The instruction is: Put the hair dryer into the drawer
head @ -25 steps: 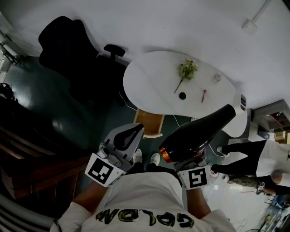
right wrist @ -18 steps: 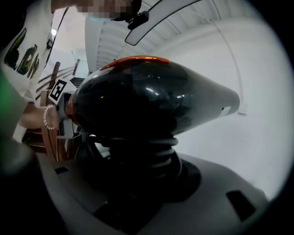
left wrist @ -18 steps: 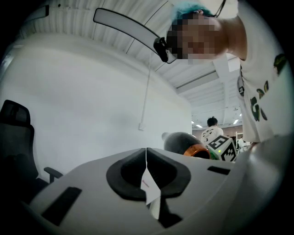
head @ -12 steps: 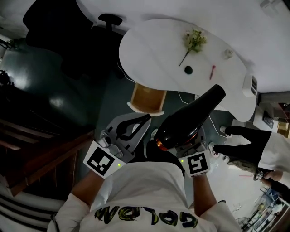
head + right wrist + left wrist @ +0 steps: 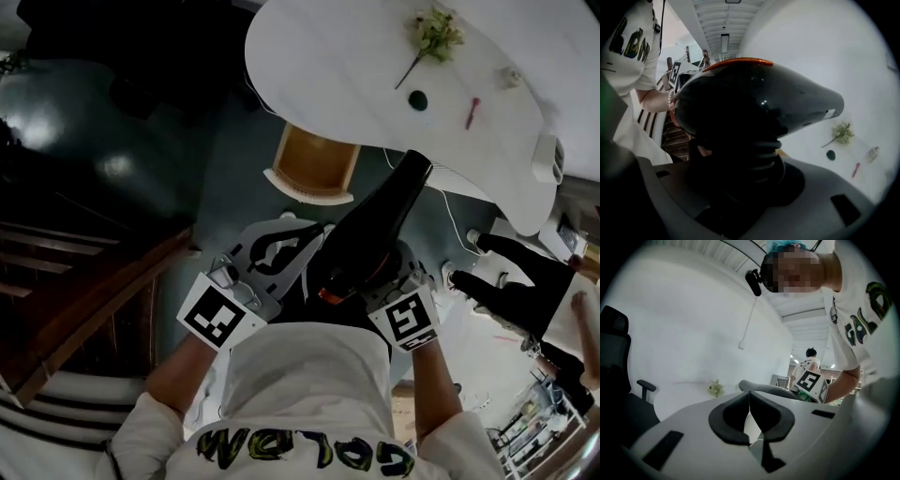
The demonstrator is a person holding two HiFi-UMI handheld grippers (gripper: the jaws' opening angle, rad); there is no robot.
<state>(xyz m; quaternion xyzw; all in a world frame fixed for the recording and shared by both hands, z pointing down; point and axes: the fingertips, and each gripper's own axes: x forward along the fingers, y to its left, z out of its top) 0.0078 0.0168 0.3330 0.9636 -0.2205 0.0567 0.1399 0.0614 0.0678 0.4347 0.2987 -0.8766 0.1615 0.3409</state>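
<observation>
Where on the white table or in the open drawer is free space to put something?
In the head view the white table is bare across its left half, from its rim to the plant sprig. The open drawer under its edge looks empty too. Crowded: the right part, round the sprig, dark round object and red item.

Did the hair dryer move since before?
Yes. The hair dryer, in the right gripper, has come down, its nozzle now nearer the open drawer.

Glossy black hair dryer [image 5: 375, 234] with orange rear ring, held aloft, nozzle aimed at 1 o'clock; open wooden drawer [image 5: 314, 164] lies at its 11 o'clock
</observation>
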